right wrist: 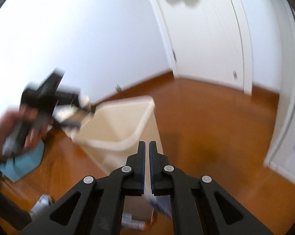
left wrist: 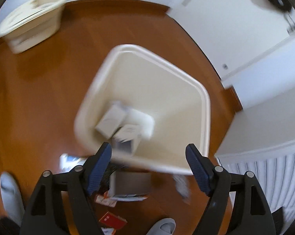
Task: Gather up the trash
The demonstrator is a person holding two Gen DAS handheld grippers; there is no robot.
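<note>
A cream trash bin [left wrist: 186, 101] stands on the wooden floor below my left gripper [left wrist: 148, 148], which is open and empty above its near rim. White cartons and paper [left wrist: 124, 123] lie inside the bin. More trash lies on the floor near me: a red packet [left wrist: 113, 220], a box [left wrist: 131, 182] and papers. In the right wrist view my right gripper [right wrist: 147, 146] is shut with nothing visibly between the pads, just near the bin [right wrist: 116, 125]. The left gripper in a hand [right wrist: 43, 98] hovers at the bin's left.
A second cream basket [left wrist: 32, 21] stands at the far left by the wall. White doors [right wrist: 216, 39] and walls border the floor. A radiator-like white panel [left wrist: 264, 172] is at right. Slippers [left wrist: 10, 195] and a blue cloth [right wrist: 24, 166] lie near me.
</note>
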